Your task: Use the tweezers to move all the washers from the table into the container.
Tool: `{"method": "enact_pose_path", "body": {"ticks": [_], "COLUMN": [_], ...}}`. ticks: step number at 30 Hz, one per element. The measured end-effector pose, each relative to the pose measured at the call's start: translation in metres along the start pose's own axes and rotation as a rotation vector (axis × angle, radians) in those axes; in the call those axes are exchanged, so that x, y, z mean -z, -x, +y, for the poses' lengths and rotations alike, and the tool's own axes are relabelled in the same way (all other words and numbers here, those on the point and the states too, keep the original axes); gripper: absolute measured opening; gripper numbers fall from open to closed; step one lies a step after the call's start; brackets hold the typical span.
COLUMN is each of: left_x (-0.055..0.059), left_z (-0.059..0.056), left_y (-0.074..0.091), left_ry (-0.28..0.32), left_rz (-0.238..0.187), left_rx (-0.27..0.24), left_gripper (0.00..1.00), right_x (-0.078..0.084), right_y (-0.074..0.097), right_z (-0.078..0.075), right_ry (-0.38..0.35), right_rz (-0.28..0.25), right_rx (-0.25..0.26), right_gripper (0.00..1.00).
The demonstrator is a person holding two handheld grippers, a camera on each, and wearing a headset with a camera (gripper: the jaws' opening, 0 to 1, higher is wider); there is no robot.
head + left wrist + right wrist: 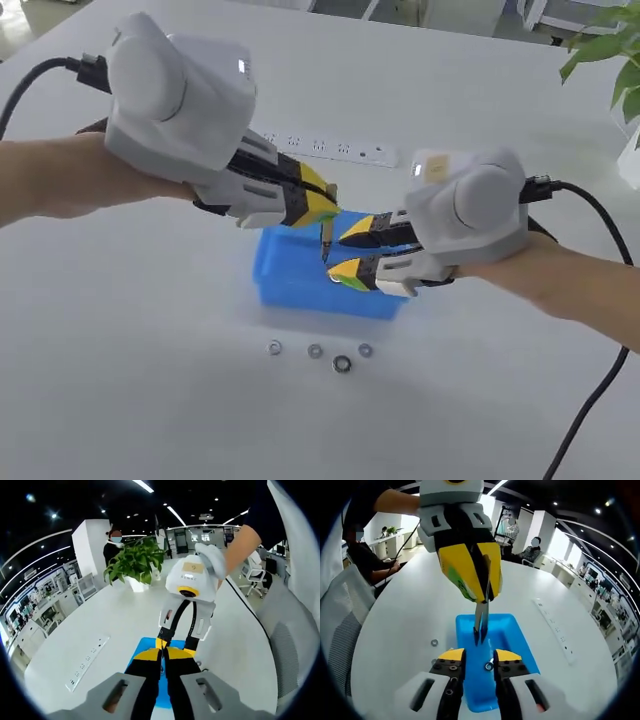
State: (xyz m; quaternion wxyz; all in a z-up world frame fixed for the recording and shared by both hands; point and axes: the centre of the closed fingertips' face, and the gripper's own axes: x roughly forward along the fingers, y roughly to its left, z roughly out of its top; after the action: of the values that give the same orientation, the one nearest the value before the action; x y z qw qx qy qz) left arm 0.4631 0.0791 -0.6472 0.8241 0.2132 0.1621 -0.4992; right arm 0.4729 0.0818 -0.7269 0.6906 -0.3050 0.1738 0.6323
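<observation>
We looked down on a white bench (150,400) where two hand-held grippers met over a blue plastic container (290,290). The left gripper (325,205) came in from the upper left. Its yellow-tipped jaws were pressed together on a pair of metal tweezers (326,238). The tweezers hung tips-down over the middle of the container. The right gripper (342,252) came in from the right and pointed left at the tweezers. Its two jaws stood apart, one above the other, and held nothing.

On the bare bench just in front of the container, four washers (315,351) lay in a loose row, close together but not touching. One of them, the dark washer (342,364), sat slightly nearer to us than the rest. A white power strip (330,148) lay on the bench behind the grippers, and green plant leaves (610,50) showed at the top right corner.

In the right gripper view, the right gripper (480,655) showed its jaws spread with a clear gap. The container (512,645) ran lengthways under that gap. A single washer (489,666) sat inside the container, seen between the jaw tips. The left gripper (482,597) came down from the top, clamped on the tweezers (481,622), whose points reached down into the container.

In the left gripper view, the left gripper (164,655) had its jaws closed together. The right gripper (175,646) faced it from just beyond.
</observation>
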Motion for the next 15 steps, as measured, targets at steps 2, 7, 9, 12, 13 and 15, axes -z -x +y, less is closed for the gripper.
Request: {"method": "enact_pose_path", "body": {"ticks": [2, 7, 9, 12, 13, 15], "left_x": [0.001, -0.001, -0.001, 0.001, 0.001, 0.003], "left_z": [-0.001, -0.003, -0.005, -0.009, -0.012, -0.016], "left_y": [0.003, 0.014, 0.018, 0.023, 0.024, 0.027], "left_ry": [-0.002, 0.000, 0.000, 0.005, -0.008, -0.019], "left_rz": [0.010, 0.018, 0.015, 0.013, 0.010, 0.011], "left_rx": [-0.007, -0.027, -0.035, -0.042, -0.053, -0.064], "left_gripper": [0.06, 0.06, 0.06, 0.06, 0.06, 0.06], "right_x": [0.000, 0.003, 0.005, 0.009, 0.010, 0.012], "right_y": [0.005, 0.023, 0.030, 0.036, 0.037, 0.041], "right_z": [-0.001, 0.001, 0.004, 0.011, 0.013, 0.017], "right_ry": [-0.005, -0.040, -0.055, -0.068, -0.073, -0.079], "right_rz": [-0.004, -0.037, -0.049, -0.054, -0.054, -0.054], "right_rx": [0.012, 0.027, 0.024, 0.018, 0.018, 0.023], "right_gripper": [0.25, 0.32, 0.32, 0.35, 0.36, 0.40]}}
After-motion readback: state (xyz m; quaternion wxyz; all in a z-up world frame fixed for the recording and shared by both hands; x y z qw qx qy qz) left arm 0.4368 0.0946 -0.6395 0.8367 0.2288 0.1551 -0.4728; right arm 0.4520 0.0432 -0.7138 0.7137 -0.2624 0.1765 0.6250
